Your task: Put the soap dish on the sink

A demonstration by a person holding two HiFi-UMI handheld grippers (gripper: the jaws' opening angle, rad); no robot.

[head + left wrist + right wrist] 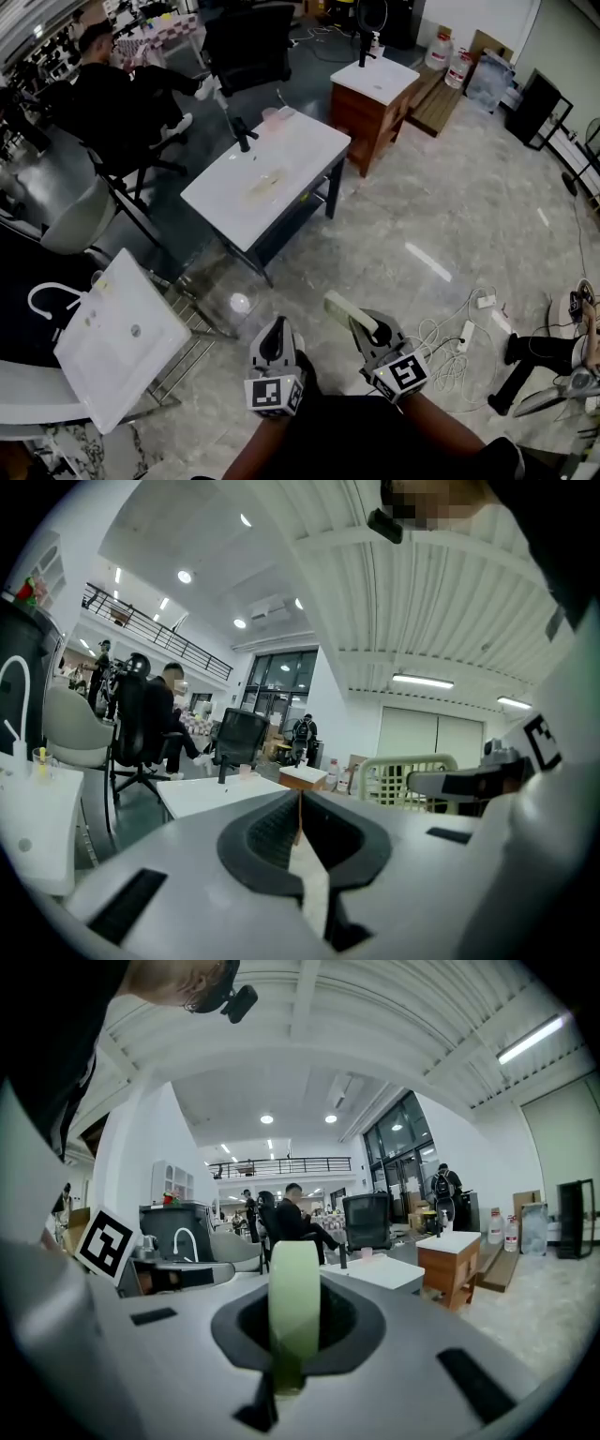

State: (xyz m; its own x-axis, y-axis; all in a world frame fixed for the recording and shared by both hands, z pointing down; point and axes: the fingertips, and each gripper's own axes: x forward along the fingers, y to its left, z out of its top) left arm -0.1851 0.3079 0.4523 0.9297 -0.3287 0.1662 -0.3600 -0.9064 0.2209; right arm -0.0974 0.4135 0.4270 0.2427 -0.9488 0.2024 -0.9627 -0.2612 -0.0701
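1. I read the right gripper (pixel 373 333) as clamped on the pale green slatted plastic soap dish (pixel 343 309), which sits edge-on between its jaws.
2. I read the left gripper (pixel 275 330) as closed, jaws together, with nothing between them.
3. The white rectangular sink (pixel 234 187) with the black faucet (pixel 242 134) stands ahead, well apart from both grippers.

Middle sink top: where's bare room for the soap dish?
Two bare patches on the sink top would take the soap dish. One is the near end, between the basin and the near corner. The other is the far end, facing the wooden cabinet. It is crowded along the back edge, where the faucet and pink cup stand.
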